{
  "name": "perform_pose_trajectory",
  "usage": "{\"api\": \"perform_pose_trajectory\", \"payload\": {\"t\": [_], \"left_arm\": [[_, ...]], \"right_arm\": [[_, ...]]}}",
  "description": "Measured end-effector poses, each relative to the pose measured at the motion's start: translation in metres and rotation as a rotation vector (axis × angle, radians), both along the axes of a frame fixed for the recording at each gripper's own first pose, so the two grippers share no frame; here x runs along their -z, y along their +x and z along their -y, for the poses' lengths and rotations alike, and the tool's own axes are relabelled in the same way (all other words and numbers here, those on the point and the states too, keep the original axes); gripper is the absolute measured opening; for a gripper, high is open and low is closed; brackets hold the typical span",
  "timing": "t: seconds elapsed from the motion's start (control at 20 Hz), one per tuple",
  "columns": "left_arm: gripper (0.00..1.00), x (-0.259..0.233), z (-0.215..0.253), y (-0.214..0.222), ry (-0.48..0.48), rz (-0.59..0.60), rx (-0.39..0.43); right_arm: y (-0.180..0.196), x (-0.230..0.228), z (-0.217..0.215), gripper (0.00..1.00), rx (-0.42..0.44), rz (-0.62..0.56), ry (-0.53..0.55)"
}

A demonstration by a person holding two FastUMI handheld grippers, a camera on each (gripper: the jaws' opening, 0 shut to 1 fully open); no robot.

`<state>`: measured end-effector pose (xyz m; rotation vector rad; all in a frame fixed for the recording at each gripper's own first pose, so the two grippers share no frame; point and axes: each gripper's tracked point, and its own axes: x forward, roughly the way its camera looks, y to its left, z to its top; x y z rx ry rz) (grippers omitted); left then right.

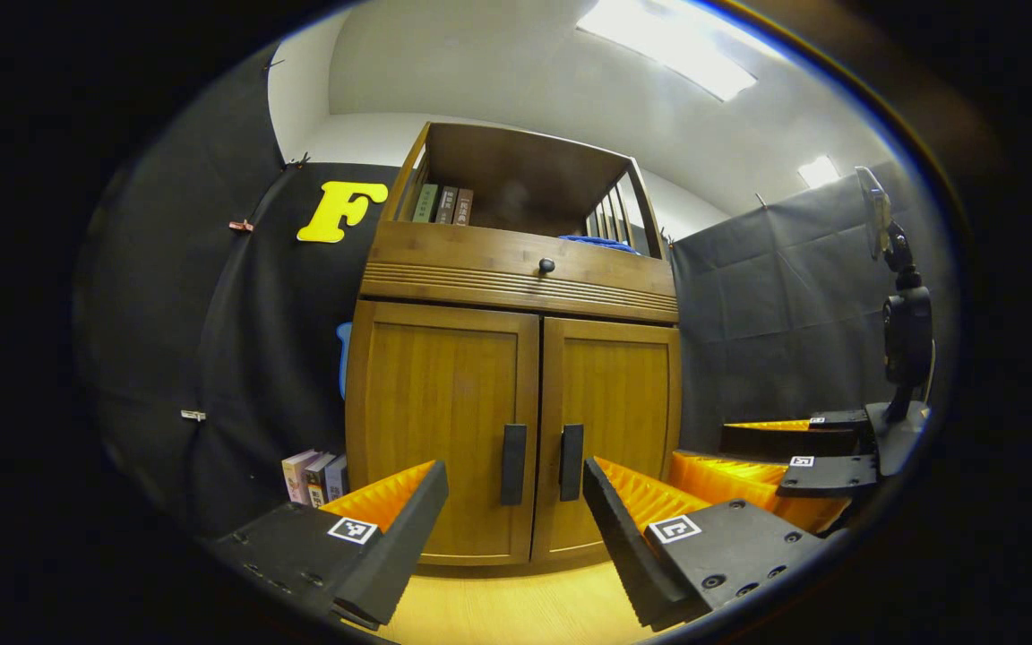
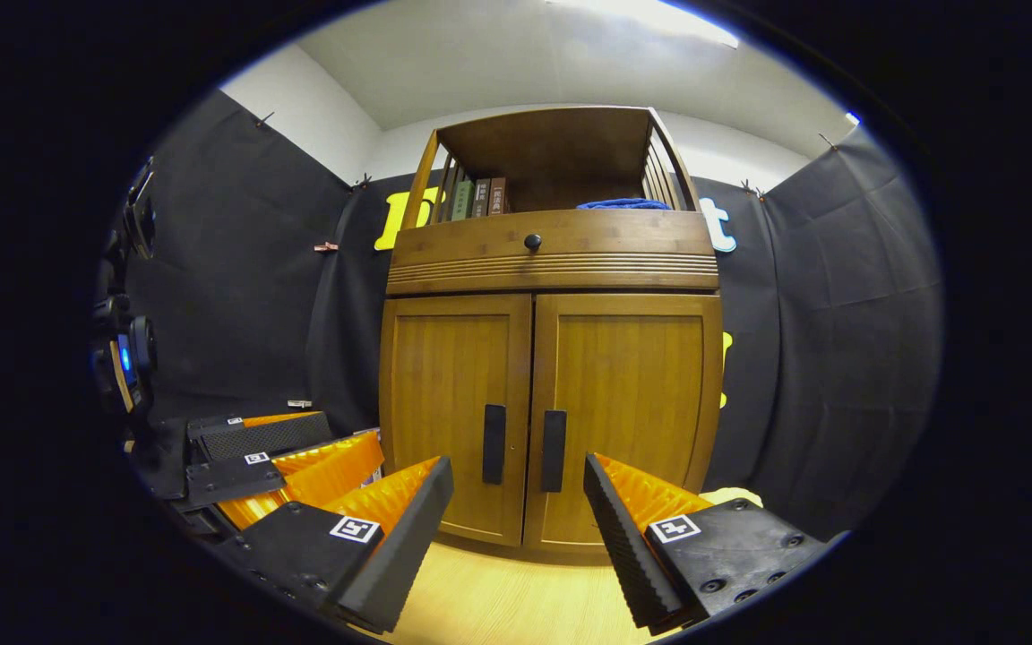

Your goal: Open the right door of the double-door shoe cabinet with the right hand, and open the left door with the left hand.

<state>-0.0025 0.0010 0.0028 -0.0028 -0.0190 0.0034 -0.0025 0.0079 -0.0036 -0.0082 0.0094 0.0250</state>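
Observation:
A wooden double-door shoe cabinet [image 1: 516, 421] [image 2: 552, 403] stands ahead with both doors closed. Its left door [image 1: 440, 430] [image 2: 458, 412] and right door [image 1: 614, 430] [image 2: 628, 403] each carry a dark vertical handle by the middle seam: left handle [image 1: 513, 464] [image 2: 494, 443], right handle [image 1: 571, 461] [image 2: 554, 451]. My left gripper [image 1: 516, 537] is open, a short way in front of the handles. My right gripper [image 2: 516, 533] is open too, facing the seam, apart from the doors. In the left gripper view the right gripper [image 1: 794, 457] sits at the right edge; in the right gripper view the left gripper [image 2: 274, 457] sits at the left.
Above the doors is a drawer with a round knob [image 1: 546, 265] [image 2: 532, 241]. The open top shelf holds books [image 2: 476, 197] and a blue cloth [image 2: 623, 204]. More books [image 1: 314, 475] stand on the floor left of the cabinet. Light wooden floor [image 2: 498, 600] lies in front.

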Motion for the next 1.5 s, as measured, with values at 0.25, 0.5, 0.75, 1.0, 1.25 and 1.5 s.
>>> {"api": "perform_pose_trajectory", "payload": {"t": [0.25, 0.5, 0.75, 1.0, 1.25, 1.5], "left_arm": [[0.94, 0.0, 0.007, -0.001, 0.004, -0.003, 0.022], [0.94, 0.001, 0.01, 0.0, 0.002, 0.001, 0.033], [0.94, 0.004, 0.009, 0.005, -0.016, -0.01, 0.035], [0.94, 0.009, 0.002, 0.008, -0.016, -0.021, 0.02], [0.94, 0.01, -0.007, 0.007, -0.017, -0.023, 0.006], [0.94, 0.008, -0.028, 0.002, -0.005, -0.009, -0.03]], "right_arm": [[0.001, -0.003, 0.002, 0.93, 0.002, 0.011, 0.001], [0.002, 0.0, 0.005, 0.93, 0.009, 0.005, 0.0], [0.006, 0.0, 0.011, 0.93, 0.021, 0.007, -0.004], [0.01, 0.001, 0.011, 0.93, 0.02, 0.011, -0.005], [0.027, 0.005, 0.011, 0.93, 0.022, 0.004, -0.005], [0.066, 0.005, 0.011, 0.93, 0.04, 0.018, 0.001]]}}
